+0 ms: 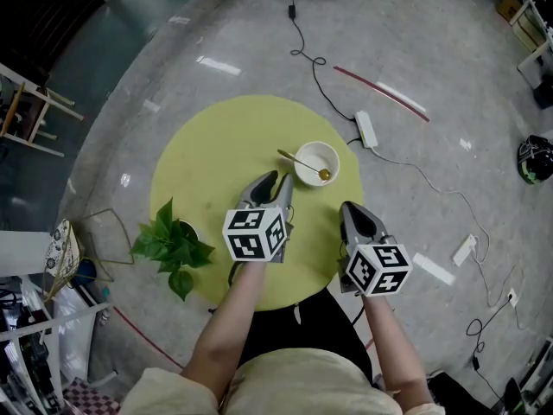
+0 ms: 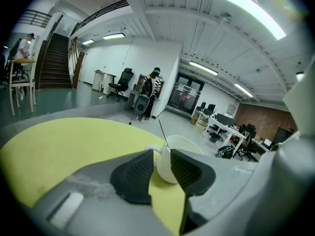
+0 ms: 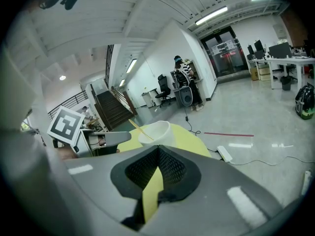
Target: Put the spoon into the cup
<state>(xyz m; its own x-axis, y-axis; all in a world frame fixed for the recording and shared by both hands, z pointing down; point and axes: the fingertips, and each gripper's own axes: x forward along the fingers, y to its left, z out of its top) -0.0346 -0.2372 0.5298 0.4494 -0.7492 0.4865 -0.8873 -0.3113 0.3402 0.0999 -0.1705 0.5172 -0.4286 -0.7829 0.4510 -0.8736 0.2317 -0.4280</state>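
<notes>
A white cup point(image 1: 316, 162) stands on the round yellow-green table point(image 1: 216, 150), right of centre. A gold spoon point(image 1: 295, 158) rests in it, bowl inside and handle leaning out over the rim to the upper left. My left gripper point(image 1: 275, 181) hovers just short of the cup's near left side, open, with nothing between its pads. In the left gripper view the cup point(image 2: 186, 144) and the spoon handle point(image 2: 161, 129) show beyond the gap of the left gripper point(image 2: 161, 168). My right gripper point(image 1: 350, 207) sits shut and empty near the table's right edge, with the cup point(image 3: 156, 132) ahead of the right gripper point(image 3: 158, 150).
A potted green plant point(image 1: 173, 245) stands at the table's left front edge. On the floor beyond the table lie a white power strip point(image 1: 366, 130) and trailing cables point(image 1: 311, 67). A person point(image 2: 153, 90) stands far off in the hall.
</notes>
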